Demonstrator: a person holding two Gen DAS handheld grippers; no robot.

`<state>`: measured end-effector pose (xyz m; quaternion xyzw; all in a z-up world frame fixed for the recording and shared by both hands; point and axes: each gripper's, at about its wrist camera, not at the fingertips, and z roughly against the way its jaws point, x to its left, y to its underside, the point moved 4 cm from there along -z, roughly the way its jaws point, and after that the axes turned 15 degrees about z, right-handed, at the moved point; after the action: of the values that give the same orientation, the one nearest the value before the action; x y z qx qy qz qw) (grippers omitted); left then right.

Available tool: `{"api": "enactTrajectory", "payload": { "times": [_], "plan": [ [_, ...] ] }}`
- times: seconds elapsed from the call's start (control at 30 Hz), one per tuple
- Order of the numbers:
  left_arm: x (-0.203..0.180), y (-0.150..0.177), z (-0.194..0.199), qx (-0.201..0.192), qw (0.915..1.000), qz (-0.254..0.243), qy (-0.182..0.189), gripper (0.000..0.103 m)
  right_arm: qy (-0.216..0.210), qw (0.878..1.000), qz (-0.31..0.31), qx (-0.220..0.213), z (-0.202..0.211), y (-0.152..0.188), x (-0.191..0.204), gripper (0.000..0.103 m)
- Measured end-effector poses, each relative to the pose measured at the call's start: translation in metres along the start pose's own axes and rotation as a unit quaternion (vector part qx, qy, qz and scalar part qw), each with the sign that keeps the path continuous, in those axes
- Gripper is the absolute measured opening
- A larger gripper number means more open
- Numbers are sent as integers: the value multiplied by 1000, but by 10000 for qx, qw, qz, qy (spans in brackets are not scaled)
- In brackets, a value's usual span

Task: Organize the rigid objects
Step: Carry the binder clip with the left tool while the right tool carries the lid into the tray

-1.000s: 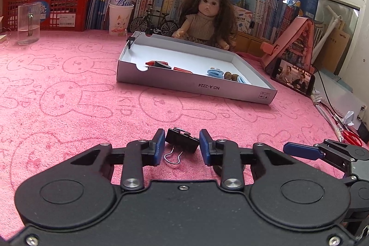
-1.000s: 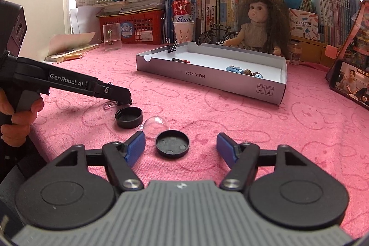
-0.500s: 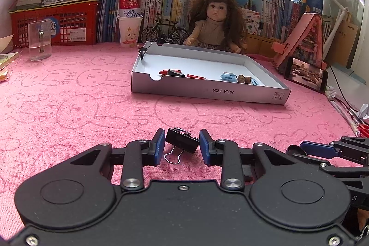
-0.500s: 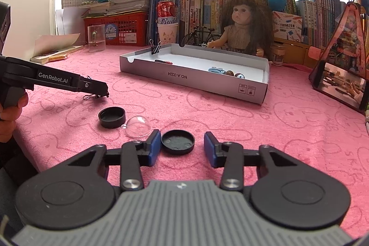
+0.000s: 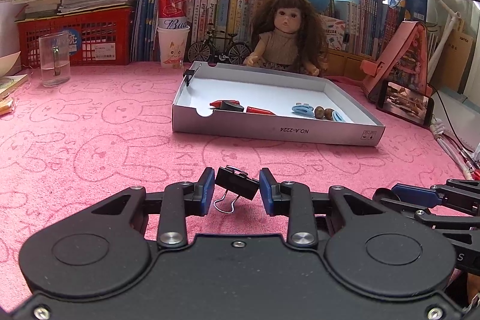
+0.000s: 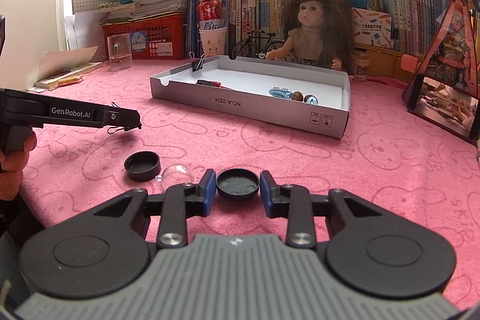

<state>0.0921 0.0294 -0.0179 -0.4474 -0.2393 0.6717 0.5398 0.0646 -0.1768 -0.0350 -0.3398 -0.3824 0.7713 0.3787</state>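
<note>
On the far left of the right wrist view, a person's hand point(image 6: 12, 161) holds the left gripper point(image 6: 132, 122), but the picture edge cuts most of the hand off. From the side, its tip hides the clip it carries; only thin wire loops poke out. The left wrist view shows it better: the two blue pads are clamped on a small black metal binder clip point(image 5: 237, 182), tilted between them over the pink bunny-print cloth point(image 5: 90, 140).

Near the middle of the right wrist view, a round black plastic cap point(image 6: 142, 165) sits open side up on the cloth. Just right of it lies a clear plastic dome point(image 6: 177, 173), partly hidden behind the right gripper's left finger. The right gripper point(image 6: 238, 189) has its blue pads pressed on both sides of a flat round black lid point(image 6: 238, 184).

Farther away stands a grey cardboard tray point(image 6: 240, 107) with another black binder clip point(image 6: 198, 63) pinched on its far left corner. Its near wall hides part of the small red, blue and brown things inside, which are hard to make out.
</note>
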Motion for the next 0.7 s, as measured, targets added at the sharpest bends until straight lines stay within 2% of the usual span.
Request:
{"api": "enactTrajectory", "payload": {
  "times": [0.5, 0.7],
  "plan": [
    [-16, -26, -19, -128, 9997, 200, 89, 30, 490, 9975, -515, 4, -23, -23, -24, 37],
    [-28, -38, -29, -219, 9995, 136, 155, 30, 647, 9959, -623, -28, -31, -32, -34, 37]
  ]
}}
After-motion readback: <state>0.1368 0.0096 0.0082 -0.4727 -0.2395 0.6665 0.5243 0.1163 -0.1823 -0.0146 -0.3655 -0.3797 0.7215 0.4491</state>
